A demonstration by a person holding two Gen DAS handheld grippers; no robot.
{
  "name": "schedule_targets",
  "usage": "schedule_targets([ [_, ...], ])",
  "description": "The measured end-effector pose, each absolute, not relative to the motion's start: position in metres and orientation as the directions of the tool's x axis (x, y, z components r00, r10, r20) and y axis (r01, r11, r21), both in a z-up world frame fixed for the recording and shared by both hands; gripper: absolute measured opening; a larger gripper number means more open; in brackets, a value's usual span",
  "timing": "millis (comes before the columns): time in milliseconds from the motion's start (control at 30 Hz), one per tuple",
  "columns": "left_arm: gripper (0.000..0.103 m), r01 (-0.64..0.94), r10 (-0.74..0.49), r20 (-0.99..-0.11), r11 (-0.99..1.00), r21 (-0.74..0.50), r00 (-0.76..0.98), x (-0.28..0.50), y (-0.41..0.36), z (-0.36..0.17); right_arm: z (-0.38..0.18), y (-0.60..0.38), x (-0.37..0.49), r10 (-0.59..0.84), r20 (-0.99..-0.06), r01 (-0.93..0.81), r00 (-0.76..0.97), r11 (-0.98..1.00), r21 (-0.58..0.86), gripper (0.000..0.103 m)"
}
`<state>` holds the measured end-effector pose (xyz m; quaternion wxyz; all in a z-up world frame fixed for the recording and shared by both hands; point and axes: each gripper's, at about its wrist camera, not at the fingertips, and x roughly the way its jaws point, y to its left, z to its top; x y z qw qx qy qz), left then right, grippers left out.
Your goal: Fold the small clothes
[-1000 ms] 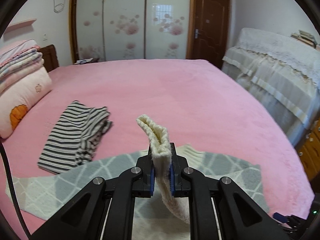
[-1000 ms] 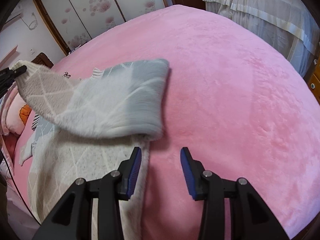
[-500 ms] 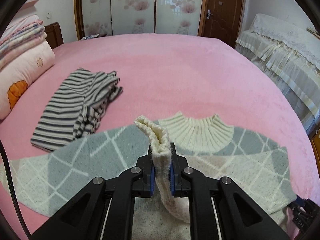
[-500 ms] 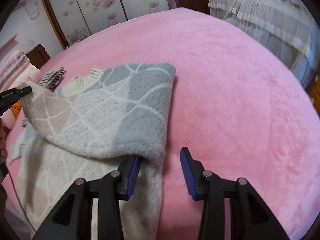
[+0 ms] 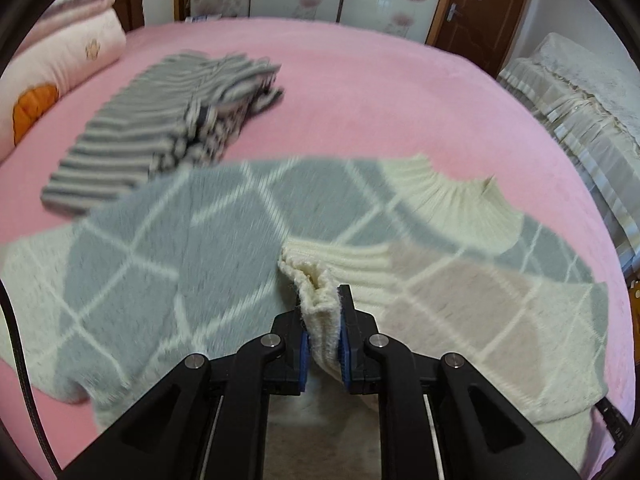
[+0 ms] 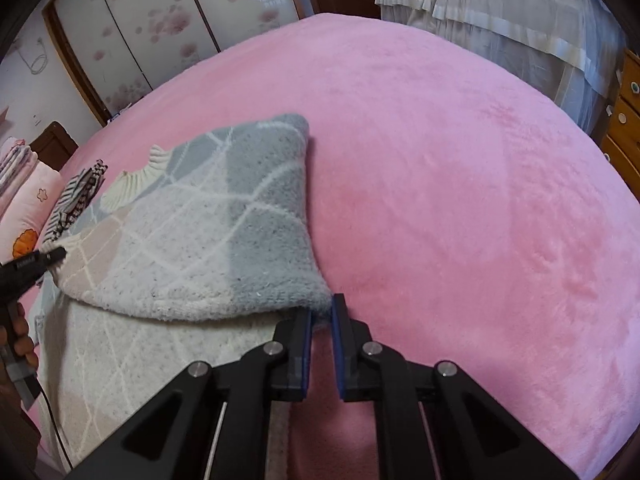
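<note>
Left wrist view: the left tongs [image 5: 323,322] stay clamped on the sweater [image 5: 200,240]'s ribbed cuff [image 5: 316,300], now lowered over its body. Right tongs [image 6: 321,318], wide apart earlier, are nearly together at the folded sleeve's corner [image 6: 316,300]; open pink bed [image 6: 460,200] lies beyond the sweater.

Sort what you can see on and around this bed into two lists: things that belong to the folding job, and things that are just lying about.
Belongs to the job:
- grey and cream sweater
- cream cuff pinched in the left claw
- right claw at the folded edge

Just lying about:
- striped garment
- pillow
- pink blanket
- wooden door
</note>
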<state>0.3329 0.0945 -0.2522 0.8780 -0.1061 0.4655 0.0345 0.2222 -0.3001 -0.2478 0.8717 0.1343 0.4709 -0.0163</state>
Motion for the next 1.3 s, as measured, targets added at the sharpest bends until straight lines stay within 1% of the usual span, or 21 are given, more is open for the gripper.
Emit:
schedule_targets([
  [133, 0.017, -0.160, -0.049, -0.816, 0.972, -0.171, 0.577, 0.329, 0.098, -0.261, -0.250, -0.299, 0.225, 0.085, -0.831, 0.161, 0.549, 0.965, 0.205, 0.008],
  [167, 0.022, -0.161, -0.052, -0.817, 0.971, -0.175, 0.574, 0.330, 0.099, -0.261, -0.250, -0.298, 0.225, 0.079, -0.834, 0.158, 0.546, 0.968, 0.195, 0.008],
  [233, 0.038, -0.160, -0.057, -0.824, 0.971, -0.176, 0.563, 0.331, 0.100, -0.258, -0.248, -0.294, 0.225, 0.065, -0.836, 0.136, 0.545, 0.977, 0.165, 0.008],
  [267, 0.057, -0.156, -0.063, -0.829, 0.972, -0.178, 0.556, 0.331, 0.101, -0.255, -0.245, -0.294, 0.223, 0.058, -0.836, 0.127, 0.546, 0.980, 0.151, 0.011],
  [300, 0.073, -0.159, -0.056, -0.832, 0.972, -0.171, 0.552, 0.330, 0.102, -0.251, -0.241, -0.291, 0.222, 0.057, -0.835, 0.109, 0.548, 0.984, 0.139, 0.013],
  [367, 0.077, -0.161, -0.039, -0.827, 0.975, -0.155, 0.560, 0.326, 0.106, -0.240, -0.233, -0.289, 0.217, 0.045, -0.835, 0.090, 0.548, 0.990, 0.112, 0.026],
  [433, 0.077, -0.141, -0.049, -0.825, 0.978, -0.155, 0.563, 0.321, 0.109, -0.230, -0.224, -0.289, 0.212, 0.053, -0.834, 0.064, 0.549, 0.992, 0.105, 0.033],
  [467, 0.077, -0.136, -0.050, -0.824, 0.979, -0.152, 0.564, 0.319, 0.111, -0.225, -0.217, -0.289, 0.208, 0.073, -0.833, 0.040, 0.549, 0.993, 0.114, 0.035],
  [633, 0.077, -0.138, 0.011, -0.806, 0.986, -0.088, 0.592, 0.312, 0.117, -0.200, -0.186, -0.292, 0.197, 0.117, -0.818, -0.025, 0.564, 0.992, 0.125, 0.036],
  [733, 0.070, -0.126, 0.020, -0.785, 0.989, -0.073, 0.619, 0.313, 0.117, -0.184, -0.169, -0.294, 0.207, 0.130, -0.804, -0.033, 0.581, 0.990, 0.137, 0.037],
  [800, 0.069, -0.115, 0.020, -0.776, 0.991, -0.068, 0.630, 0.315, 0.115, -0.176, -0.160, -0.294, 0.223, 0.123, -0.794, -0.029, 0.595, 0.991, 0.132, 0.042],
  [867, 0.069, -0.104, 0.024, -0.771, 0.993, -0.055, 0.636, 0.320, 0.110, -0.172, -0.155, -0.294, 0.248, 0.120, -0.783, -0.027, 0.610, 0.991, 0.131, 0.055],
  [900, 0.067, -0.096, 0.023, -0.773, 0.994, -0.049, 0.634, 0.323, 0.108, -0.173, -0.157, -0.294, 0.261, 0.120, -0.784, -0.022, 0.609, 0.991, 0.134, 0.058],
  [933, 0.065, -0.091, 0.024, -0.776, 0.995, -0.043, 0.630, 0.327, 0.104, -0.176, -0.159, -0.295, 0.273, 0.122, -0.790, -0.017, 0.601, 0.990, 0.140, 0.062],
  [1000, 0.052, -0.078, 0.016, -0.793, 0.996, -0.039, 0.609, 0.334, 0.100, -0.184, -0.170, -0.295, 0.302, 0.111, -0.811, 0.006, 0.574, 0.990, 0.139, 0.063],
  [1033, 0.048, -0.073, 0.012, -0.803, 0.997, -0.040, 0.595, 0.337, 0.098, -0.190, -0.177, -0.295, 0.315, 0.104, -0.824, 0.017, 0.556, 0.990, 0.137, 0.063],
  [1100, 0.030, -0.059, -0.002, -0.827, 0.997, -0.043, 0.562, 0.344, 0.094, -0.203, -0.192, -0.296, 0.337, 0.105, -0.847, 0.035, 0.520, 0.989, 0.144, 0.063],
  [1167, 0.021, -0.051, -0.010, -0.840, 0.998, -0.045, 0.543, 0.348, 0.090, -0.213, -0.203, -0.295, 0.349, 0.106, -0.863, 0.048, 0.494, 0.988, 0.149, 0.063],
  [1200, 0.018, -0.043, -0.018, -0.845, 0.998, -0.048, 0.534, 0.350, 0.087, -0.219, -0.209, -0.295, 0.356, 0.101, -0.870, 0.055, 0.482, 0.988, 0.145, 0.063],
  [1267, 0.017, -0.031, -0.027, -0.853, 0.998, -0.050, 0.522, 0.352, 0.082, -0.229, -0.222, -0.296, 0.365, 0.093, -0.888, 0.070, 0.451, 0.988, 0.139, 0.060],
  [1300, 0.016, -0.024, -0.024, -0.856, 0.999, -0.043, 0.517, 0.353, 0.078, -0.234, -0.228, -0.298, 0.367, 0.118, -0.887, 0.070, 0.445, 0.984, 0.166, 0.052],
])
